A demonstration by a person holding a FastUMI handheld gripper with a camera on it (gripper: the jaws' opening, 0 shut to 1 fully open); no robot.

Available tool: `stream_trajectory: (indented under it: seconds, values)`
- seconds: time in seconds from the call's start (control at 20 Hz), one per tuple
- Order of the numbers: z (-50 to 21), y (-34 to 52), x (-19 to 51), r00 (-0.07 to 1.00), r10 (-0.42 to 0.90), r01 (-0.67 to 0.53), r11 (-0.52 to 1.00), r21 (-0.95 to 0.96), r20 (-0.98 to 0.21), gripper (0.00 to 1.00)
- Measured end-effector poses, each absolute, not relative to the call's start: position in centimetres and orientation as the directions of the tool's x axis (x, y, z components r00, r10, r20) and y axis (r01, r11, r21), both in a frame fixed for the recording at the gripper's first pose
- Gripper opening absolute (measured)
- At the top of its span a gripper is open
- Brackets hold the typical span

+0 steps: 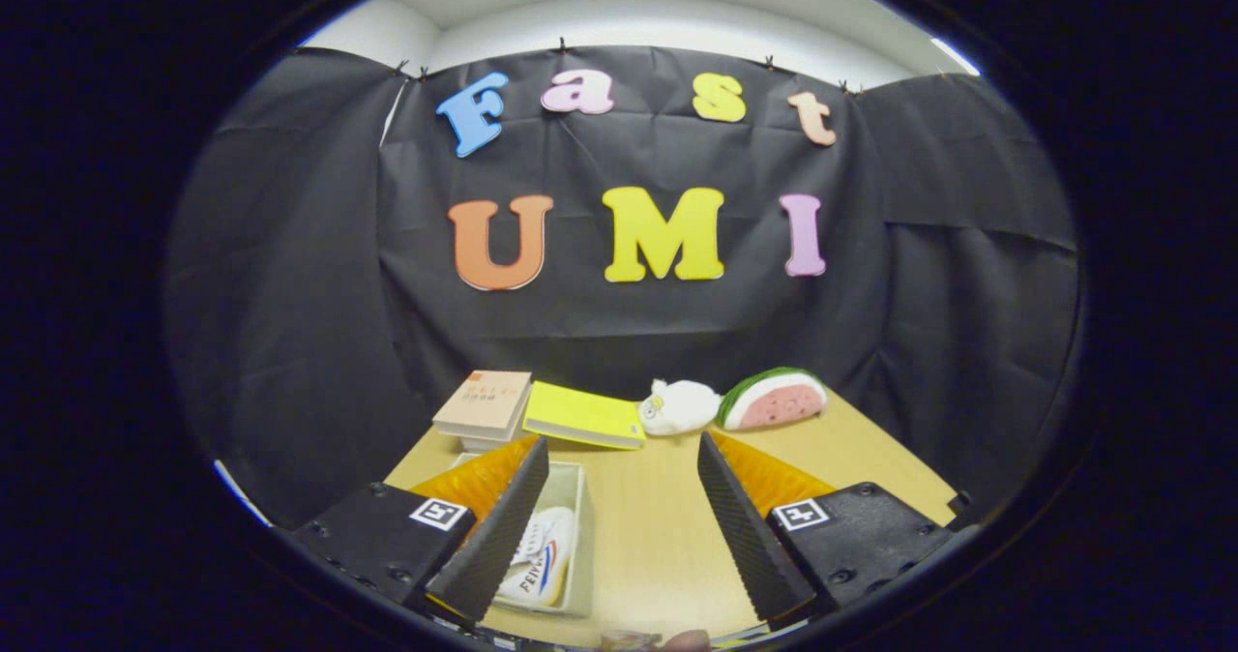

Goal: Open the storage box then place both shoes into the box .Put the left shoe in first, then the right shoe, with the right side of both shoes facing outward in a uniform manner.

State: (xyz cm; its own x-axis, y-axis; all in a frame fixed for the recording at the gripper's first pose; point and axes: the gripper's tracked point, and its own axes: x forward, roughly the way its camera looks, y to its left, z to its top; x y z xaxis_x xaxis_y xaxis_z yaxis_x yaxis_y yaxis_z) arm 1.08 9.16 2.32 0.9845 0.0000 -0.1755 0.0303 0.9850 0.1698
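Hovering above surface (658,526), tongs (619,526) gape wide, holding nothing. Storage box (578,536) sits beside left finger, lid off, white shoe (542,555) already inside, half hidden behind that finger. Risk: dropping blind, finger clips box wall, tips shoe. Open room straight ahead; books (484,402), yellow folder (585,415), plush toys (735,402) crowd far edge.

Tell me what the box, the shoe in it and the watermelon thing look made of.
Storage box: pale, slightly translucent walls, likely plastic. Shoe inside it: white upper with red and blue stripes, looks like canvas or leather; can't tell which. Watermelon piece: matte, rounded, probably plush fabric. The hand-held gripper is open above the table.
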Motion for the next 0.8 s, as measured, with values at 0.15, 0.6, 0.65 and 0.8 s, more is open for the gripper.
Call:
stream_trajectory:
  seconds: [0.15, 0.6, 0.65, 0.8]
  values:
    - [2.3, 7.2, -0.2, 0.988, -0.052, 0.077, 0.984, 0.163, -0.148, 0.99]
    - [2.7, 3.8, -4.9, 0.984, -0.150, 0.163, 0.974, 0.155, -0.093, 0.99]
    - [2.6, 3.9, -5.2, 0.984, -0.152, 0.165, 0.975, 0.151, -0.093, 0.99]
    - [2.8, 4.0, -5.8, 0.983, -0.158, 0.170, 0.974, 0.152, -0.091, 0.99]
